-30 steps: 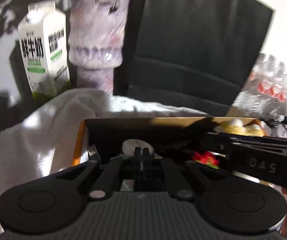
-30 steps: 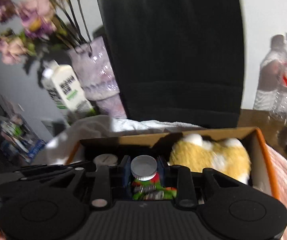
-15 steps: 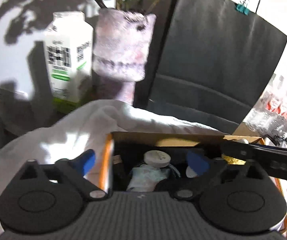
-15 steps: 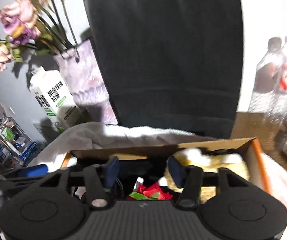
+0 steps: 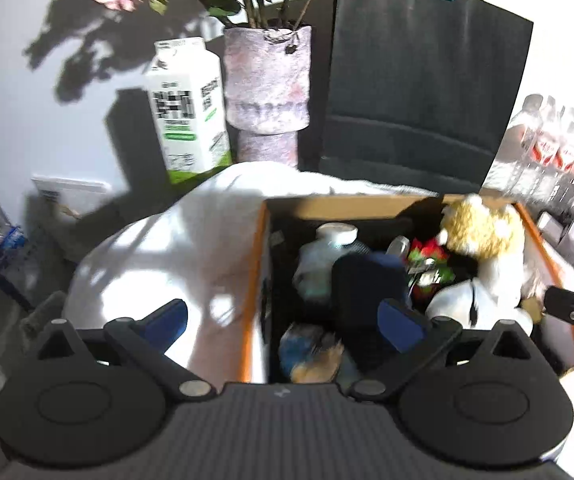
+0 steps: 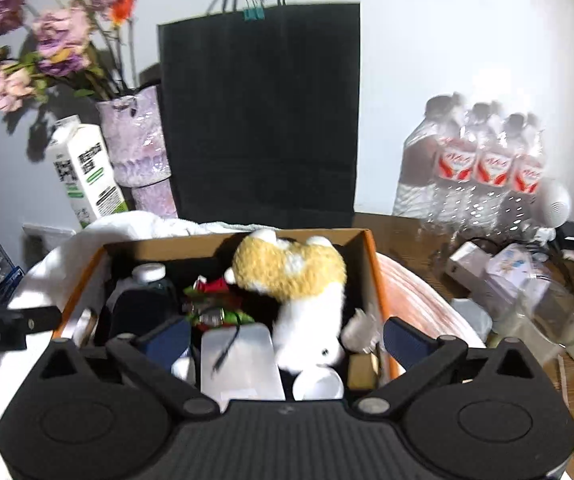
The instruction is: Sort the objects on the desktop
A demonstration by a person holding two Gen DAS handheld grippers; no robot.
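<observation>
An open cardboard box [image 5: 347,206] [image 6: 167,246] with orange edges holds a yellow and white plush toy [image 5: 479,232] [image 6: 287,268]. Also inside are a white-capped bottle [image 5: 335,236] [image 6: 149,272], a red and green packet [image 5: 427,252] [image 6: 215,300] and other small items. My left gripper [image 5: 283,318] hovers over the box's left edge, open wide and holding nothing. My right gripper [image 6: 285,336] hangs above the box's near side. Its jaws are opening, no pad touches anything, and the plush lies below the gap.
A white towel [image 5: 175,248] lies under and left of the box. Behind stand a milk carton [image 5: 187,108], a purple vase with flowers [image 5: 267,92] and a black paper bag [image 6: 263,120]. A pack of water bottles [image 6: 483,164] and small clutter [image 6: 507,272] sit on the wooden table at right.
Both grippers have gone from shut to wide open and have pulled up and back from the box. The right one let go of a white-capped item it held.
</observation>
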